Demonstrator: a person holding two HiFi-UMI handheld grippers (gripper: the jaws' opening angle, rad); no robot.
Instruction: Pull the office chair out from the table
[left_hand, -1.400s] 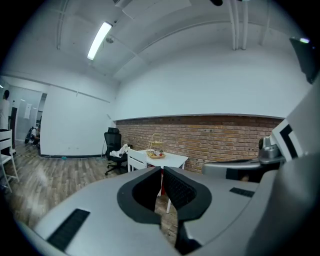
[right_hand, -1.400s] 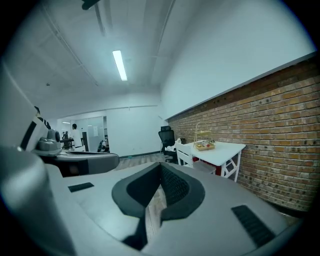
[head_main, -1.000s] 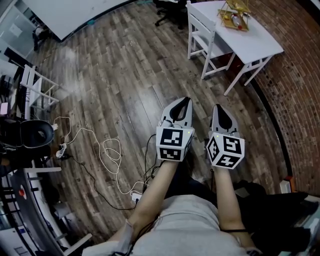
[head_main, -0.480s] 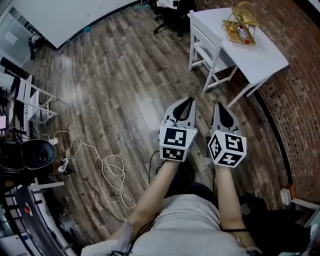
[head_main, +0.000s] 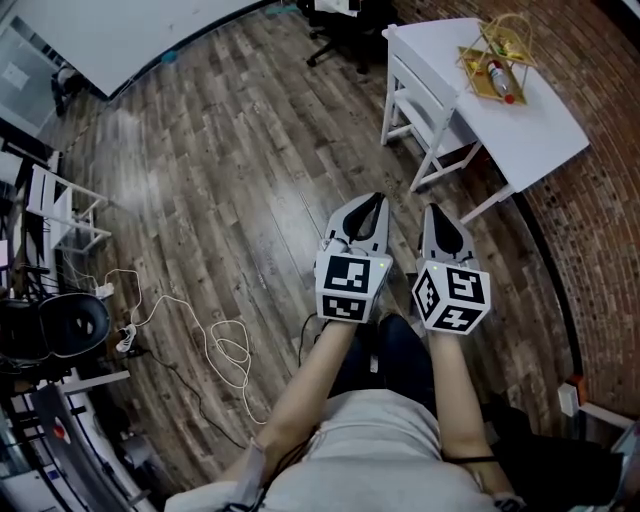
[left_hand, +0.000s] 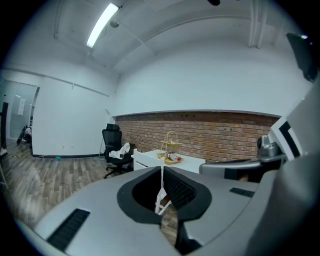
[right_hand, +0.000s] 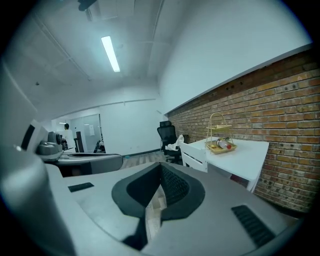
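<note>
Left gripper (head_main: 371, 207) and right gripper (head_main: 437, 215) are held out in front of the person, side by side and near each other. The left one has its jaws pressed together with nothing in them. The right one is clenched tight too, and it is just as empty.

Past them on the right is a white table (head_main: 545, 135). It runs along the brick wall (head_main: 600, 230), with its long side going from near to far. A white wooden chair (head_main: 425, 95) is tucked in at its left side. A wire basket (head_main: 497, 60) with a bottle in it sits on top.

The black office chair (head_main: 345, 25) is much farther off, past the far end of the white table and well apart from both grippers. A white cloth (left_hand: 120, 150) lies on it. It stands far ahead and a bit to the left, so the left gripper is nearer, but only a little. Its tall back stands straight up. I cannot tell which way its seat faces.

I think the job has hardly begun. The person must cross the wood floor (head_main: 220, 150) and pass the white chair before any jaw can open and take hold of the black one. Loose cables (head_main: 225, 340) lie on the floor off to the left, out of the way
</note>
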